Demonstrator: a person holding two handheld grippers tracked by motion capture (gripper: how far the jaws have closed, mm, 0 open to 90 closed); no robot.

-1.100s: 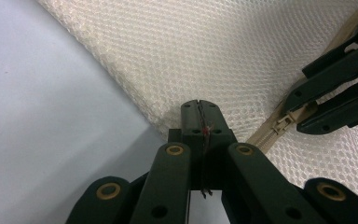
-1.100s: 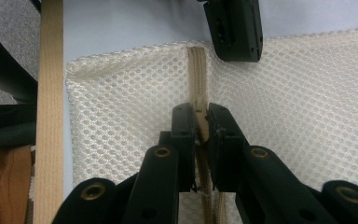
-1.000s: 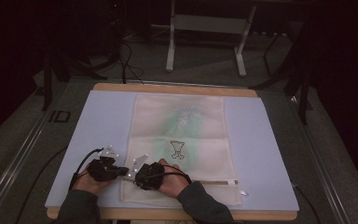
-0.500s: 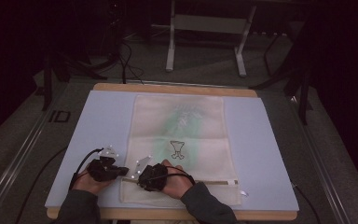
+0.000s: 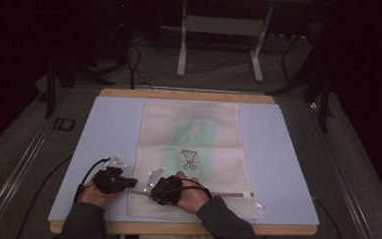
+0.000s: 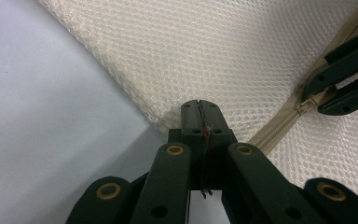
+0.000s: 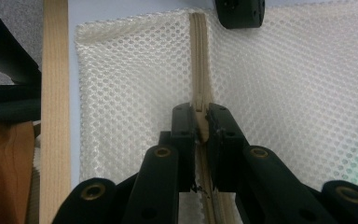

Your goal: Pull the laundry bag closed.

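Observation:
A cream mesh bag (image 5: 194,144) with a green garment showing faintly inside lies flat on the pale blue mat (image 5: 288,164). A tan zipper (image 5: 229,194) runs across its near end. My left gripper (image 5: 131,182) is shut on the bag's left edge, with mesh pinched between the jaws (image 6: 199,106). Just to its right, my right gripper (image 5: 152,190) points left and is shut on the zipper pull (image 7: 199,122). The left gripper view has the right gripper (image 6: 313,98) at the zipper (image 6: 284,121). The left gripper's tip (image 7: 239,11) appears at the top of the right gripper view.
The mat covers a wooden table whose edge (image 5: 189,93) shows at the far side and near the person (image 7: 55,93). A metal stand (image 5: 219,30) and cables (image 5: 134,69) sit on the floor beyond. A small white tag (image 5: 260,205) lies by the bag's near right corner.
The right hand and its gripper have shifted slightly to the right along the zipper. The left gripper has stayed put.

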